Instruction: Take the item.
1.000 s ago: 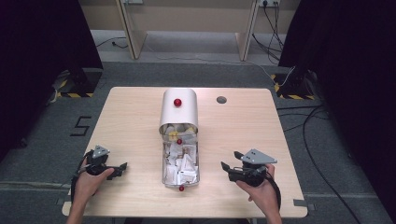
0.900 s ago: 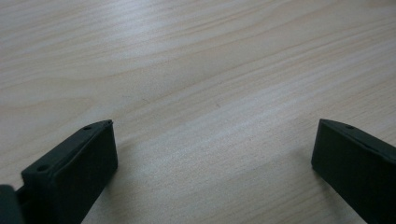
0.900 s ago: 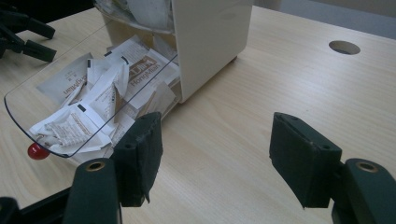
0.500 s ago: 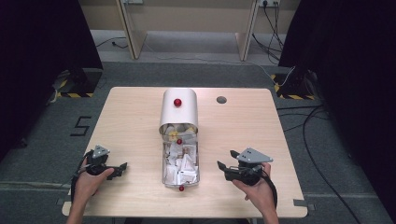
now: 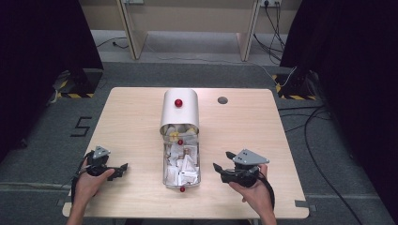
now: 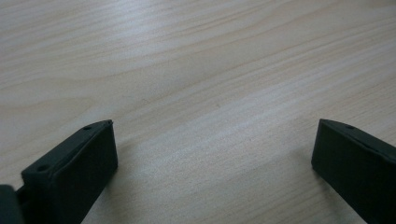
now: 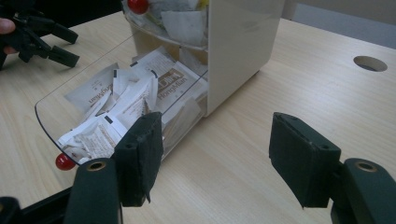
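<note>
A cream box lies mid-table with a red knob on top. Its clear drawer is pulled out toward the front edge and holds several white paper sachets; a small red knob marks the drawer's front. My right gripper rests right of the drawer, open, jaws pointing at it. In the right gripper view the jaws stand apart over bare wood, with the drawer, sachets and knob just ahead on the left. My left gripper sits left of the drawer, open over bare table.
A round cable hole is set in the wooden tabletop at the back right. The left gripper shows beyond the drawer in the right gripper view. Dark curtains, cables and grey floor surround the table.
My right gripper has edged slightly left, toward the drawer. The left gripper and the drawer have stayed put.
</note>
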Motion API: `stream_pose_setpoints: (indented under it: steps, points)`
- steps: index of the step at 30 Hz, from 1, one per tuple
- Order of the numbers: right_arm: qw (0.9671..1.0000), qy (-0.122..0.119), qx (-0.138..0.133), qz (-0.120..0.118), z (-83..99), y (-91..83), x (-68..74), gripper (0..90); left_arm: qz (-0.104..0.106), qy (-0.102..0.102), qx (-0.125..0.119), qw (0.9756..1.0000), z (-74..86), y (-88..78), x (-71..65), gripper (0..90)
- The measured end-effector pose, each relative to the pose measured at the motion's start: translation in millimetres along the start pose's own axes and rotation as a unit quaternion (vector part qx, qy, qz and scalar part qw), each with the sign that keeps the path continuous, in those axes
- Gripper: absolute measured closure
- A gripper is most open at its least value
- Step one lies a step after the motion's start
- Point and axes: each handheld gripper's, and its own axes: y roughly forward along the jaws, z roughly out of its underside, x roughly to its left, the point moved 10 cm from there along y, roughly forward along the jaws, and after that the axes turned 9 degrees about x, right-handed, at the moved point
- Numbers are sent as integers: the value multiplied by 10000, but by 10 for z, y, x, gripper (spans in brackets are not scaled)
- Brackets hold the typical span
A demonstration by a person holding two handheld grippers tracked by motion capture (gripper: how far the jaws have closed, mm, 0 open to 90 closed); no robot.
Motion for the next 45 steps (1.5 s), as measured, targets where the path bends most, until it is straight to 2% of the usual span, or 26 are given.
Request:
stream_pose_setpoints:
  steps: [9,16,21,35,45]
  points:
    - [9999,-82,9,-100,-19,40,96,368,0,0,1,10000,0,0,0,0]
    - [9994,-159,-61,-308,-89,84,213,378,1,0,1,10000,0,0,0,0]
    - [9990,-253,-67,-352,-131,123,272,386,0,4,1,10000,0,0,0,0]
    - [9979,-413,-61,-490,-182,273,417,415,-1,0,-1,10000,0,0,0,0]
    - [9964,-574,-23,-621,-255,444,547,441,-1,1,2,10000,0,0,0,0]
